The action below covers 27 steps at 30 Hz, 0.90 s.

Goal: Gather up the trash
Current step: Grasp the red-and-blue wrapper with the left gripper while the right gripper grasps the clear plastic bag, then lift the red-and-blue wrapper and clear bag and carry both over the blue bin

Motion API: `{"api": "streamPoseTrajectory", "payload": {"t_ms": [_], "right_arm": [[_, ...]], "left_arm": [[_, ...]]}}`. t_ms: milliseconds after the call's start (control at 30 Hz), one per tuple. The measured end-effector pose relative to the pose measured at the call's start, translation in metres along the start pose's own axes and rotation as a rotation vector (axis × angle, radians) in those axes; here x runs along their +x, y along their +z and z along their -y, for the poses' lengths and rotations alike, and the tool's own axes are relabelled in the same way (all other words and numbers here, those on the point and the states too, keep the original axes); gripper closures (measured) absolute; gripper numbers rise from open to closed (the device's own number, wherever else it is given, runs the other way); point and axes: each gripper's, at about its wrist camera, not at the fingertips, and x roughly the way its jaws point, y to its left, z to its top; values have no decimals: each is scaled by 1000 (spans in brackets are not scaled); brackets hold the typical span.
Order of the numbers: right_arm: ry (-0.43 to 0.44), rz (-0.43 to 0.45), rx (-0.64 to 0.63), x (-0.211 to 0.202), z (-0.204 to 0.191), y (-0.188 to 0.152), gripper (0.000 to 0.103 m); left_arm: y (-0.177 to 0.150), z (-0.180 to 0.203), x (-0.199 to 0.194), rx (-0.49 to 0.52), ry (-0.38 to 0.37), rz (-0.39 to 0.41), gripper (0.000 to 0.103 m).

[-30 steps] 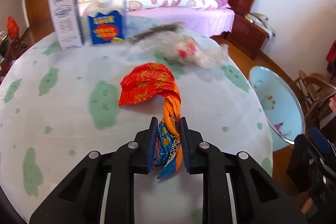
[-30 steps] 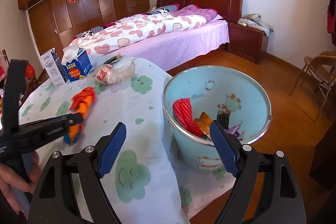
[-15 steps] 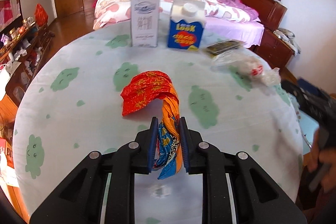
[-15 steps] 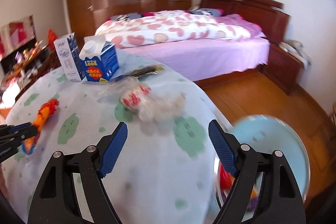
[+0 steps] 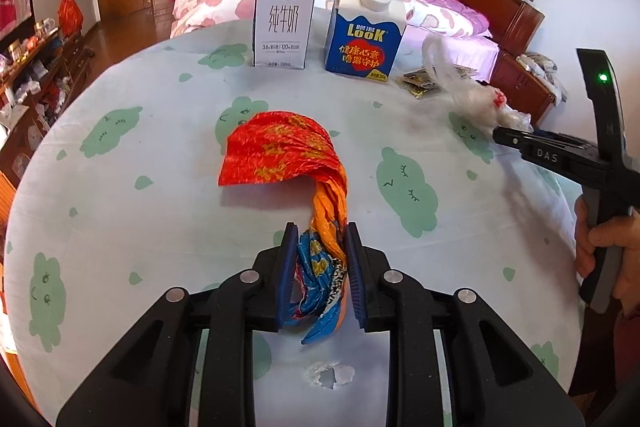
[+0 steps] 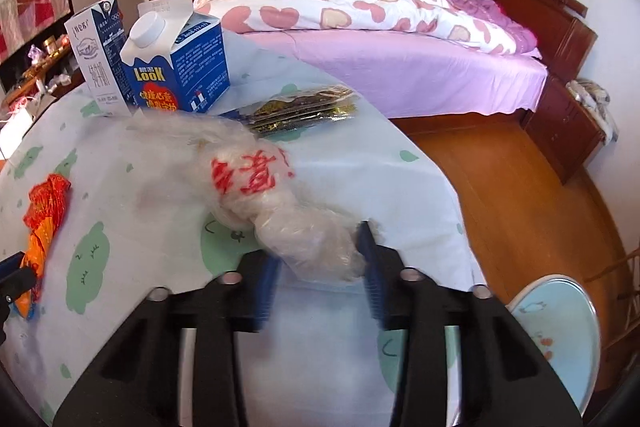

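My left gripper (image 5: 320, 247) is shut on the twisted end of an orange and red snack wrapper (image 5: 280, 155) that lies on the round table (image 5: 140, 227). The wrapper also shows at the left of the right wrist view (image 6: 44, 211). My right gripper (image 6: 320, 259) has its jaws around the near end of a crumpled clear plastic bag with red print (image 6: 256, 183); the jaws look blurred and close against the bag. The bag also shows at the right of the left wrist view (image 5: 480, 103). The light blue trash bin (image 6: 560, 323) stands on the floor at the lower right.
A white milk carton (image 5: 286, 7) and a blue LOOK carton (image 5: 364, 31) stand at the table's far side. Dark foil sachets (image 6: 304, 107) lie beside the bag. A bed (image 6: 380, 39) and nightstand (image 6: 568, 123) are beyond. A small hole (image 5: 330, 379) is in the tablecloth.
My right gripper swung from the bin to the table, reached the plastic bag and closed in around it. My left gripper kept hold of the wrapper and turned toward the cartons.
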Motion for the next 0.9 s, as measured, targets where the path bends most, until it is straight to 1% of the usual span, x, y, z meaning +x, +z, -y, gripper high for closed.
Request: {"api": "streamPoseTrajectory", "payload": {"t_ms": [33, 67, 133, 267, 333, 400, 467, 500, 700, 800, 900], "right_arm": [[14, -2, 23, -4, 1, -2, 78], [29, -2, 47, -9, 0, -4, 81], [24, 5, 75, -19, -2, -10, 82], [-5, 44, 163, -46, -15, -27, 83], [-53, 70, 197, -61, -27, -40, 83], [-60, 105, 235, -79, -35, -55, 83], [-63, 120, 264, -88, -39, -67, 83], [-61, 122, 273, -87, -36, -68, 83], [-70, 128, 329, -120, -28, -97, 83], [-76, 138, 355, -137, -21, -108, 83], [-87, 154, 362, -146, -21, -117, 83]], "left_arm": [[0, -1, 0, -4, -4, 2, 78], [0, -1, 0, -8, -7, 3, 78], [0, -2, -1, -16, 3, 10, 79], [-1, 1, -9, -8, 28, 44, 80], [-2, 3, -13, 1, 48, 57, 81], [-5, 7, -18, 3, 49, 64, 81], [-9, 14, -23, 20, 48, 65, 81], [-11, 18, -27, 33, 53, 67, 81], [-19, 32, -49, 64, 67, 102, 81], [-22, 39, -59, 80, 65, 117, 81], [-26, 48, -68, 103, 64, 129, 81]]}}
